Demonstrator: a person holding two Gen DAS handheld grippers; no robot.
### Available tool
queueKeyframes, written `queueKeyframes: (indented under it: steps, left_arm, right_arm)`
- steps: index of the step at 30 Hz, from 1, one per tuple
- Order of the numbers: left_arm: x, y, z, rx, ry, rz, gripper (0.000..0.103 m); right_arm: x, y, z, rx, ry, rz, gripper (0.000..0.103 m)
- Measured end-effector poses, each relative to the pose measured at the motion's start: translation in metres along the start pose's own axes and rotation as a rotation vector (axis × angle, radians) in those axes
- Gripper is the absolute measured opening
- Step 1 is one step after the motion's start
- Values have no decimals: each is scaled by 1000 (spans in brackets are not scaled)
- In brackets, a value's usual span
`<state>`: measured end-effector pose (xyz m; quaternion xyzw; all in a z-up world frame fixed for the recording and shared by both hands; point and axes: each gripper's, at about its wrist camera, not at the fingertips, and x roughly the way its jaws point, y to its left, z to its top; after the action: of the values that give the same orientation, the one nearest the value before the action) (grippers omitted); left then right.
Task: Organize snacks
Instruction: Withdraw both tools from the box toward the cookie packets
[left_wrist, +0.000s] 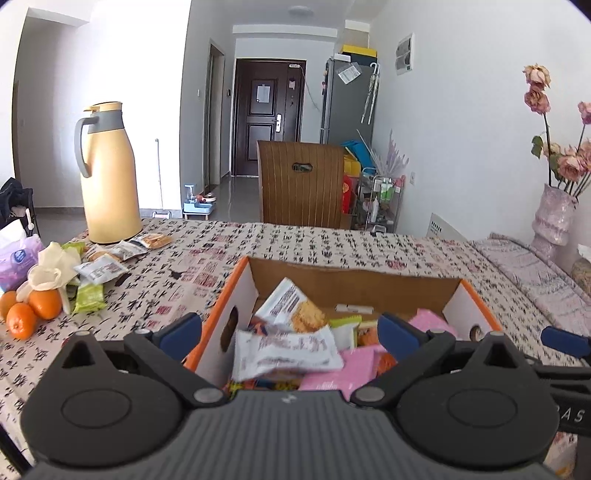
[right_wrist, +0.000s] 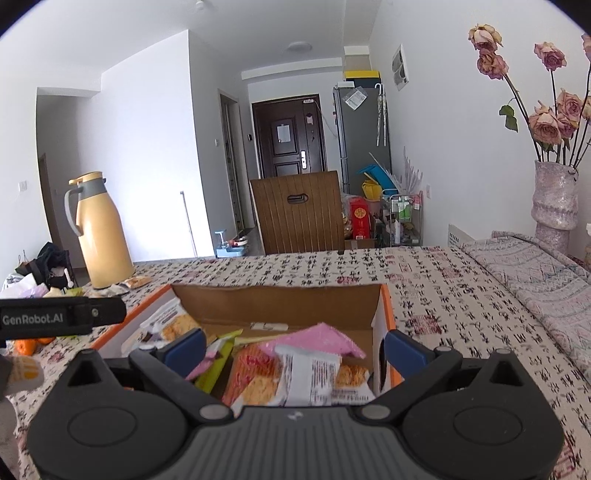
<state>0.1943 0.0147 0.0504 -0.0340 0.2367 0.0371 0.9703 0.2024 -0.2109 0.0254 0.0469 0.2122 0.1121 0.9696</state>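
An orange-edged cardboard box (left_wrist: 354, 277) (right_wrist: 280, 302) stands on the patterned tablecloth, filled with white, pink, orange and green snack packets. My left gripper (left_wrist: 290, 330) hangs open over the box's left part. A blurred white packet (left_wrist: 288, 350) lies between its fingers, touching neither pad. My right gripper (right_wrist: 295, 350) is open over the box's right part, above a white packet (right_wrist: 310, 373) and a pink packet (right_wrist: 317, 338). More loose snack packets (left_wrist: 99, 269) lie on the table at the left, among them a green packet (left_wrist: 88, 299).
A yellow thermos jug (left_wrist: 107, 173) stands at the back left, with oranges (left_wrist: 33, 310) and a tissue pack (left_wrist: 18, 258) near the left edge. A vase of dried roses (right_wrist: 554, 199) stands on a folded cloth at the right. A brown chair back (left_wrist: 301, 184) rises behind the table.
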Motion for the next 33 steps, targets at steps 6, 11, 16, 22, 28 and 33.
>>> queueKeyframes:
  steps: [6,11,16,22,28,33]
  left_arm:
    - [-17,9,-22,4,36,-1,103]
    - [-29,13,-47,22,73,-1,103]
    - [-41,19,-71,33,104,-5,103]
    - [-54,28,-92,23,138,-11,103]
    - [-57,30,-99,29,149,-18,103]
    - [-53,31,-99,24,152,-13,103]
  right_arm:
    - [-17,5,-19,-6,50,4,103]
    - [-31,7,-39,-15,98,11,103]
    - [-44,8,-58,-26,139,12,103]
    - [-59,6,-79,-24,190,22,103]
    - [-61,6,-88,-38,220,13,103]
    - [-49,1,-86,-55,235,-20,103]
